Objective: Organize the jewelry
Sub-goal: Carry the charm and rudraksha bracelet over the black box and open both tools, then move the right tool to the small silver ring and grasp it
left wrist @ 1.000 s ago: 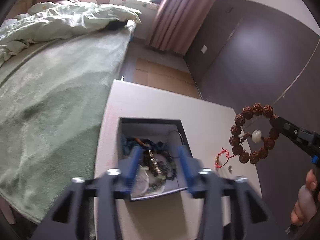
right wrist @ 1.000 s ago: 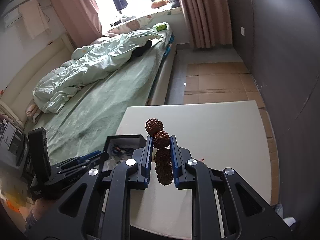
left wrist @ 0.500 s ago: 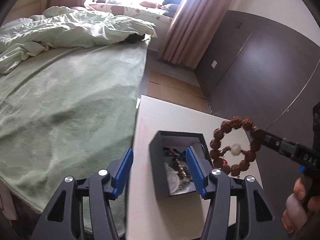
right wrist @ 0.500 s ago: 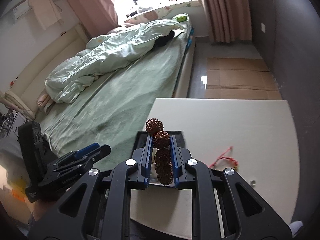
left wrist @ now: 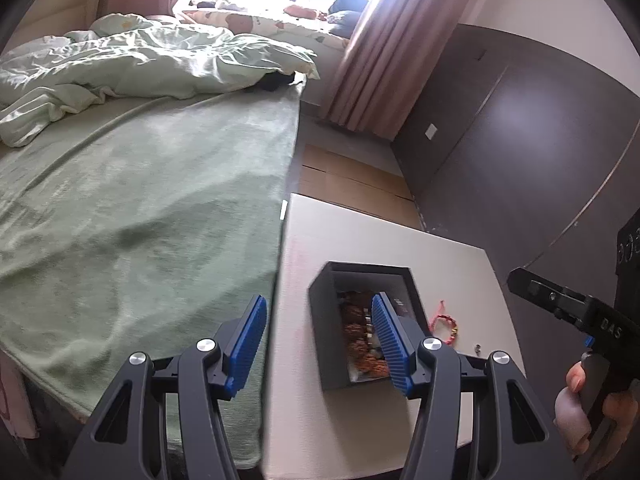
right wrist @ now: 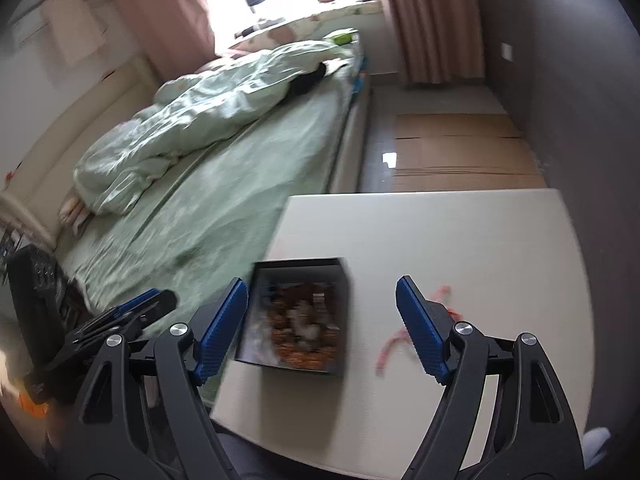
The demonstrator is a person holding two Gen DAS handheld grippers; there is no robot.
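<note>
A dark open box (left wrist: 322,344) stands on the white table (left wrist: 448,264) near the bed side. The brown beaded bracelet (left wrist: 358,334) lies inside it on other jewelry, and shows blurred from above as the beaded bracelet (right wrist: 304,332) in the box (right wrist: 344,280). My right gripper (right wrist: 322,282) hangs over the box, its jaws opening wide with nothing between them. A red string bracelet (left wrist: 442,322) lies on the table right of the box. My left gripper (left wrist: 318,298) is open and empty over the box's left edge.
A green bed (left wrist: 140,200) runs along the table's left side. A small metal piece (left wrist: 477,347) lies right of the red bracelet. A hand (left wrist: 576,400) holds the right gripper's handle at the right. Dark wall panels (left wrist: 520,140) stand behind the table.
The right gripper's jaws have spread and let go of the beaded bracelet, which now lies in the box. The left gripper has shifted left of the box, mostly in the earlier half second.
</note>
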